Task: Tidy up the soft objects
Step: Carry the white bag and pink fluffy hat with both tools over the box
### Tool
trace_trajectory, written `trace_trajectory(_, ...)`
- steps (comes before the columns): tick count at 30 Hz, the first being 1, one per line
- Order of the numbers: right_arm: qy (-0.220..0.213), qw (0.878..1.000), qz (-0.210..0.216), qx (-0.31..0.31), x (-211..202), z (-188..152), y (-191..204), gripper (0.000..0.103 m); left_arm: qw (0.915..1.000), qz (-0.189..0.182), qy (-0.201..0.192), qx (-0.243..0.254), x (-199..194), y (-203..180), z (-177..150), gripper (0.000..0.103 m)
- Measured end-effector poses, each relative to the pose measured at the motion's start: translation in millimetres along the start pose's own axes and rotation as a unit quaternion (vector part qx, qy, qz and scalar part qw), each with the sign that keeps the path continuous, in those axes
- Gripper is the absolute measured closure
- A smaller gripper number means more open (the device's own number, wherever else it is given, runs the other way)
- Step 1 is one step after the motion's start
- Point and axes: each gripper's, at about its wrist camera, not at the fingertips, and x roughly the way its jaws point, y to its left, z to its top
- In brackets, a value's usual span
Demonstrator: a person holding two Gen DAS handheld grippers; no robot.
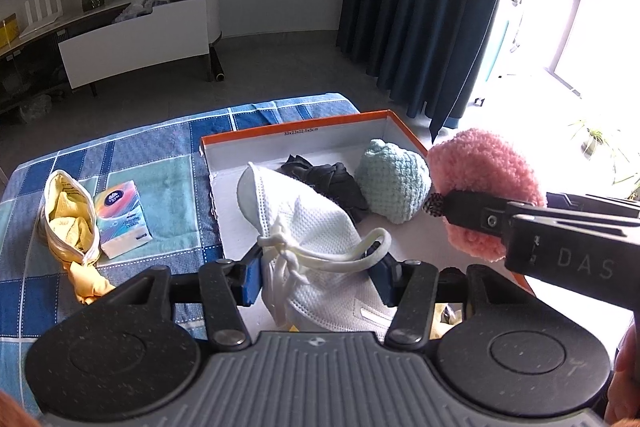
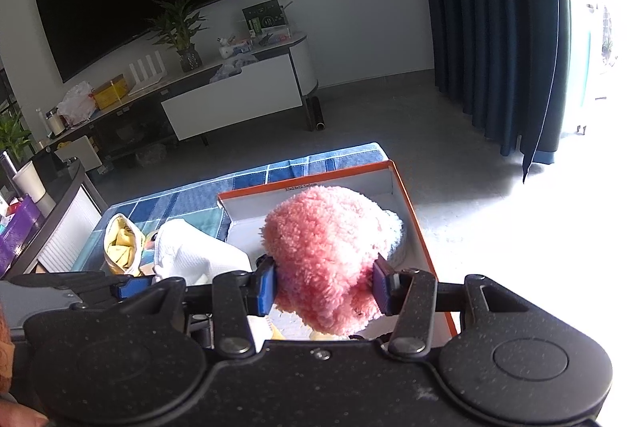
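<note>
My left gripper (image 1: 318, 273) is shut on a white mesh drawstring bag (image 1: 316, 227), which hangs over the near part of the orange-rimmed box (image 1: 296, 129). Inside the box lie a black cloth (image 1: 324, 179) and a pale green knitted piece (image 1: 394, 181). My right gripper (image 2: 326, 285) is shut on a fluffy pink plush (image 2: 324, 247) above the box's right side; the plush (image 1: 484, 179) and the right gripper (image 1: 472, 213) also show at the right of the left wrist view. The white bag (image 2: 192, 253) and the box (image 2: 412, 223) appear in the right wrist view.
A blue checked cloth (image 1: 152, 155) covers the table. Left of the box lie a pouch with yellow cloth (image 1: 70, 219) and a tissue pack (image 1: 122, 217). Beyond the table are grey floor, a TV cabinet (image 1: 136, 35) and dark blue curtains (image 1: 424, 7).
</note>
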Motion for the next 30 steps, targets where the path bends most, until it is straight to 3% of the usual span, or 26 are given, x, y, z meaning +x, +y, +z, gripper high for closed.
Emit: trace_trajectory(30, 0.008, 1.000, 0.009, -0.016, 31.4, 17.2, 3.1, 0.044, 0.9997, -0.016, 0.016, -0.002, 22.8, -2.5, 8.3, 0.048)
